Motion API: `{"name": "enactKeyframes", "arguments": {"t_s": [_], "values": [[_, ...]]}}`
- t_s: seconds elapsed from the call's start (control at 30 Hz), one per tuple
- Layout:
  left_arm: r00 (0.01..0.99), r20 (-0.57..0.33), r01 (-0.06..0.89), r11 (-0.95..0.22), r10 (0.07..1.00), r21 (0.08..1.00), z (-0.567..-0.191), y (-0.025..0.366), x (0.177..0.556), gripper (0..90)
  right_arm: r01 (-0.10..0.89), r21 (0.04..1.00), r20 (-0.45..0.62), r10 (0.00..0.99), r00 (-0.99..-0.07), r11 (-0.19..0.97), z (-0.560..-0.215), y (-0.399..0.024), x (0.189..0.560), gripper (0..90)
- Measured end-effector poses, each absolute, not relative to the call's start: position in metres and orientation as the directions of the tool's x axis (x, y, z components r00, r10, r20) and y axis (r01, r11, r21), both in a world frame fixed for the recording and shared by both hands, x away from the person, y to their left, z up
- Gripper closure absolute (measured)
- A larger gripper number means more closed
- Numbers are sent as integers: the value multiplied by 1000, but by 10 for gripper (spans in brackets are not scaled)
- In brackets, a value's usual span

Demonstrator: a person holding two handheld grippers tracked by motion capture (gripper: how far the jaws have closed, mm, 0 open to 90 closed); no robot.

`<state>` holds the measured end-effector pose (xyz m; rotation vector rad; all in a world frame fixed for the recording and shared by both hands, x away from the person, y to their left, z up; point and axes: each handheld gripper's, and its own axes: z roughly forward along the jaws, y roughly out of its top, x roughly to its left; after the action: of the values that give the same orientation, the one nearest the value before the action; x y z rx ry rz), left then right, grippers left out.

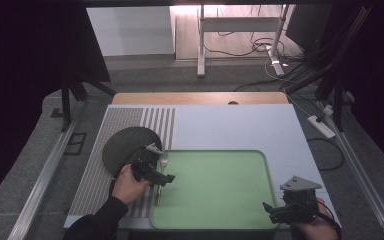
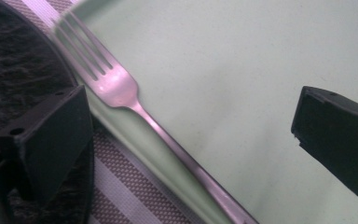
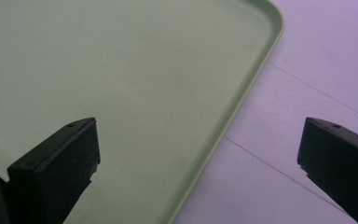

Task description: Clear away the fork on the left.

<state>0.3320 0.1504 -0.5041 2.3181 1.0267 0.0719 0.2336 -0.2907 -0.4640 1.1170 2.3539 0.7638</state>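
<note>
While the fork (image 2: 121,88) lies along the left rim of the green tray (image 1: 215,187), left of centre in the high view, nothing is lifted yet, so any picking up or moving seems still ahead. Around it the left gripper (image 1: 156,175) hangs with jaws spread wide, touching nothing. At lower right, the right gripper (image 1: 285,212) hovers, jaws equally apart and empty, over the tray's corner and the pale surface (image 3: 307,70).

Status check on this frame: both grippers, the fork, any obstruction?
Left gripper open, straddling fork on green tray's left rim. Right gripper open, holding nothing, over tray's corner. Nothing blocking.
</note>
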Motion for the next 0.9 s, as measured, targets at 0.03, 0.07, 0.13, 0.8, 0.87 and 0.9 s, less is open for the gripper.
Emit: {"name": "enactKeyframes", "arguments": {"t_s": [0.03, 0.07, 0.13, 0.8, 0.87, 0.9], "values": [[701, -182, 655, -521, 690, 548, -504, 151, 332, 0, 565, 636, -138, 798, -587, 525, -464, -291, 234, 0], [706, -178, 648, -524, 686, 552, -505, 152, 332, 0, 565, 637, -138, 798, -587, 525, -464, -291, 233, 0], [702, -163, 648, -526, 693, 551, -504, 153, 331, 0, 565, 636, -138, 798, -587, 525, -464, -291, 234, 0], [654, -184, 683, -467, 734, 562, -499, 191, 312, 0, 569, 636, -134, 801, -583, 521, -464, -291, 234, 0], [644, -185, 689, -457, 743, 563, -499, 196, 309, 0, 570, 635, -135, 801, -583, 522, -464, -291, 234, 0], [638, -186, 692, -450, 748, 564, -499, 199, 307, 0, 570, 635, -135, 801, -583, 522, -464, -291, 234, 0]]}}
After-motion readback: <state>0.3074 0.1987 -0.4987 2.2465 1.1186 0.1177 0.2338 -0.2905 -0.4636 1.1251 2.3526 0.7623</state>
